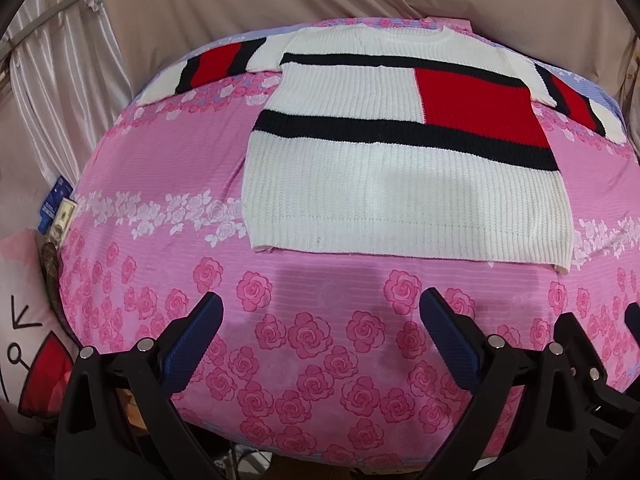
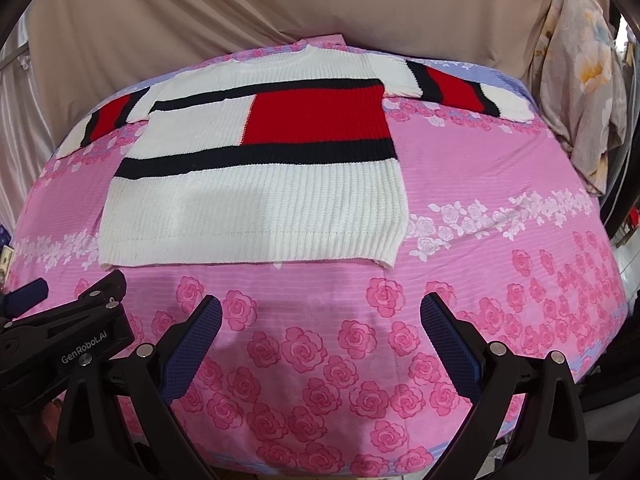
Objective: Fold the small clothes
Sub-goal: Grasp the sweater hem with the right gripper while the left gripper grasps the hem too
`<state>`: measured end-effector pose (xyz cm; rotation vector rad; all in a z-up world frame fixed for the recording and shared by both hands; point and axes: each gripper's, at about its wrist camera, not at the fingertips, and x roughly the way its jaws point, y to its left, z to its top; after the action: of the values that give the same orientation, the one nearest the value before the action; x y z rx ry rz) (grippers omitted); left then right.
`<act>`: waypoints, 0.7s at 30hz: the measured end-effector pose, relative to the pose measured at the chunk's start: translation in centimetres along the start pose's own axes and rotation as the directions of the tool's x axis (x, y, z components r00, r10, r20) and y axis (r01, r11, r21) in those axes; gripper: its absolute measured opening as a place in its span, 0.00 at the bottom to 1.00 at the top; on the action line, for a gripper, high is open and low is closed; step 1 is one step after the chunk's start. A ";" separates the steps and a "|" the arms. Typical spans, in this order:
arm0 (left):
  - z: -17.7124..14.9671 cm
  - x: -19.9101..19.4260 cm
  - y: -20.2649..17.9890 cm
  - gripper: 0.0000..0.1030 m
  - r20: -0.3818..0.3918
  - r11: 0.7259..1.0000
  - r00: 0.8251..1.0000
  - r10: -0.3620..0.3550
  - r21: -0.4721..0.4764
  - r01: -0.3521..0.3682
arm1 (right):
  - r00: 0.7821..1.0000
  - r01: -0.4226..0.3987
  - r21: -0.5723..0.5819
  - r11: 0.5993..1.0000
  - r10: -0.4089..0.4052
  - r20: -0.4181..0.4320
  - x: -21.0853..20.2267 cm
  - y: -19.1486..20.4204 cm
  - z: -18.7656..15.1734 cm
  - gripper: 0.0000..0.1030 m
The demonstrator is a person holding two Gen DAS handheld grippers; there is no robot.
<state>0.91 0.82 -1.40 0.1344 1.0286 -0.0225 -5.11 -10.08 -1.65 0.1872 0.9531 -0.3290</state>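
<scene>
While both hand-held grippers, left [image 1: 321, 312] and right [image 2: 321, 314], hover with fingers apart over the bed's [image 1: 160, 168] near edge, the sweater [image 1: 400, 152] lies flat straight ahead, hem nearest and collar toward the far edge, about equally near both.

Left tool [image 1: 322, 320]: 2 black plastic arms, triangular ribbing, blue textured pads on the inner faces of the fingers [image 1: 200, 328]. Round silver screws at the arm joints, lower frame. Right tool [image 2: 321, 322]: same black build, blue pads, silver screws. White "GenRobot.AI" lettering on black housing, lower left of right wrist view.
</scene>
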 end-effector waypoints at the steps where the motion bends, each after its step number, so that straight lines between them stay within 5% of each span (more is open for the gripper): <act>1: 0.3 0.3 0.1 0.94 -0.012 1.000 1.000 -0.017 -0.012 0.017 | 1.000 -0.020 0.007 1.000 0.020 -0.007 0.3 -0.3 0.3 0.95; 7: 3.6 1.4 2.8 0.94 -0.005 0.996 0.999 -0.043 -0.084 0.043 | 0.998 -0.053 0.133 0.990 0.049 0.032 3.0 -6.9 4.4 0.95; 16: 12.8 5.5 7.1 0.94 0.052 0.981 0.999 0.001 -0.195 0.009 | 0.973 0.041 0.345 0.938 -0.116 0.201 10.5 -22.1 19.3 0.95; 21: 17.7 9.7 7.4 0.94 0.050 0.982 0.999 -0.016 -0.186 0.026 | 0.972 0.053 0.476 0.878 -0.155 0.177 18.5 -28.7 26.1 0.95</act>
<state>21.58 6.47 0.06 -0.0474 0.9787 0.0512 14.53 -48.24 -2.42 0.5362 0.6598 -0.6677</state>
